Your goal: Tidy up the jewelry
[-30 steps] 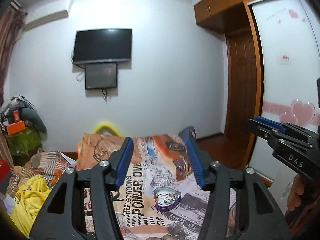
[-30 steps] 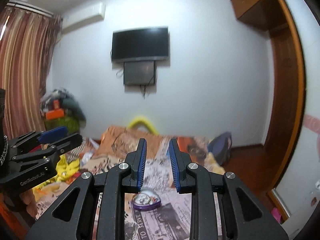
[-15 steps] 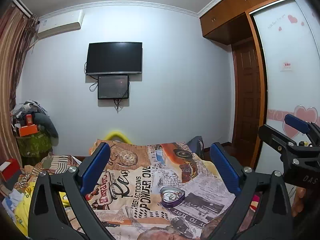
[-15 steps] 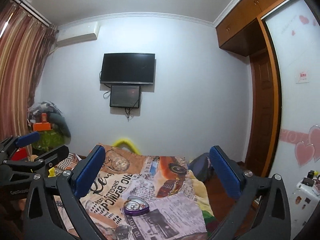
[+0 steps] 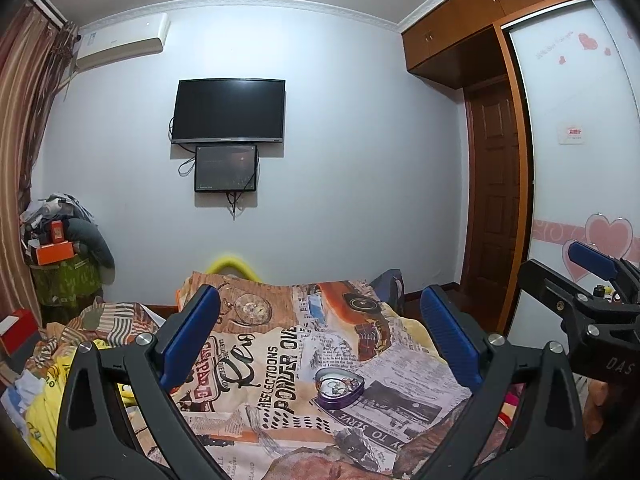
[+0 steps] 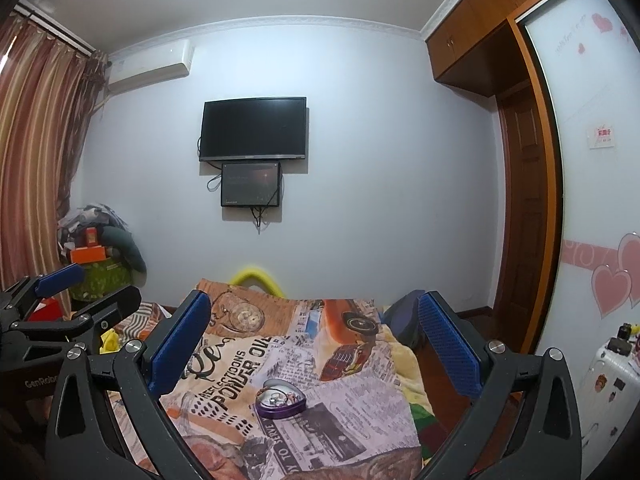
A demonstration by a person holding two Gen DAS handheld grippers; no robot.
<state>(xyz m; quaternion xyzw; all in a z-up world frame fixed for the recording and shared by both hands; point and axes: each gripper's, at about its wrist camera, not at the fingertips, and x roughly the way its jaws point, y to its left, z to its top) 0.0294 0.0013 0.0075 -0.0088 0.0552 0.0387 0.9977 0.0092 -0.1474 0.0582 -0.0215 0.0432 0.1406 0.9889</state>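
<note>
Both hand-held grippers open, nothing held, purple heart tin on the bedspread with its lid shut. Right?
Not quite: the purple heart tin has no lid on; the left wrist view shows jewelry inside. Both the left hand-held gripper and right hand-held gripper are open and empty, and the tin sits on the bedspread.

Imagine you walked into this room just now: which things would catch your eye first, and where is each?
A purple heart-shaped tin of jewelry lies open on the newspaper-print bedspread, framed between the wide-open blue pads of the left gripper. Beyond the bed, a black television hangs on the pale wall above a smaller screen. The right gripper is open too.
</note>
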